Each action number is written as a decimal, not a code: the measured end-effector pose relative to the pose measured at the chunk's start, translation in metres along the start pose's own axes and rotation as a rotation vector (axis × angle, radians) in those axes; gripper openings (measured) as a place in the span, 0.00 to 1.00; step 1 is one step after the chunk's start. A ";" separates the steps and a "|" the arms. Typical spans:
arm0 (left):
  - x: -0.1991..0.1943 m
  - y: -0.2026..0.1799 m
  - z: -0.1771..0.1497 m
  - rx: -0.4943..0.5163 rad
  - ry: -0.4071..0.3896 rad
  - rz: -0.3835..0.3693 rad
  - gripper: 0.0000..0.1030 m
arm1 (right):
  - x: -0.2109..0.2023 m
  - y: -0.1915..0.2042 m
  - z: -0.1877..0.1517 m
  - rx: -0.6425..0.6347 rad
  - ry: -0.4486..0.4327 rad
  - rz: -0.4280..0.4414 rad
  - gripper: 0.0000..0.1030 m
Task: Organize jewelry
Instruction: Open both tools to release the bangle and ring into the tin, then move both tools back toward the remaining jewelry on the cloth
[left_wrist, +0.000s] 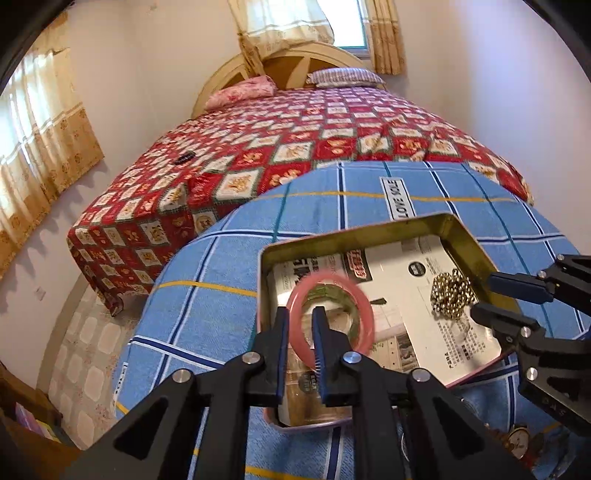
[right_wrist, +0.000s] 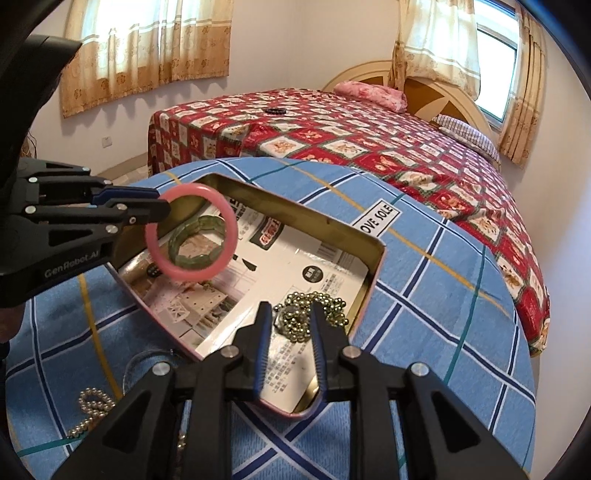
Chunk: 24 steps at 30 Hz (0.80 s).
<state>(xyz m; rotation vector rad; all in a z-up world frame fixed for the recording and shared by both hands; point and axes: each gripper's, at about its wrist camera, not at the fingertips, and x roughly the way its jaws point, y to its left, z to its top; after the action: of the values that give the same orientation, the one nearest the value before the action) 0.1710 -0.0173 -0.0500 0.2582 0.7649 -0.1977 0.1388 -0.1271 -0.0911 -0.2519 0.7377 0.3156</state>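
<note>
A: Left wrist view shows the left claw (left_wrist: 300, 325) over the open tin (left_wrist: 354, 230), its 2 fingers a little apart with the pink bangle (left_wrist: 364, 314) blurred at their tips. I cannot tell whether the pads press on it.

B: From the right wrist view the bangle (right_wrist: 190, 232) hangs off that claw's (right_wrist: 162, 210) tip, above a green bracelet (right_wrist: 197, 240) lying in the tin (right_wrist: 373, 266).

A: And the right claw (right_wrist: 287, 325)?

B: Its fingers are apart, clamped on nothing. The gold bead chain (right_wrist: 314, 310) lies in the tin just ahead of its tips.

A: What worries you?

B: The tin's near rim sits right below the left claw, so a dropped bangle could clip it and roll onto the blue checked cloth (right_wrist: 443, 288). The right claw's tips could also snag the beads and drag them back out. A second bead string (right_wrist: 90, 406) lies on the cloth, left of the right claw.
</note>
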 end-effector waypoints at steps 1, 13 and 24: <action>-0.003 0.001 0.000 -0.005 -0.008 0.001 0.37 | -0.003 -0.001 -0.001 0.004 -0.005 -0.004 0.28; -0.038 -0.002 -0.019 -0.016 -0.059 0.035 0.78 | -0.025 -0.014 -0.017 0.052 -0.010 -0.041 0.46; -0.065 -0.018 -0.082 0.011 0.015 0.031 0.78 | -0.055 -0.011 -0.052 0.063 0.009 -0.058 0.53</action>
<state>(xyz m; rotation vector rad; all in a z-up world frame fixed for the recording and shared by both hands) 0.0663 -0.0048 -0.0637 0.2823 0.7741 -0.1712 0.0723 -0.1654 -0.0894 -0.2145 0.7466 0.2360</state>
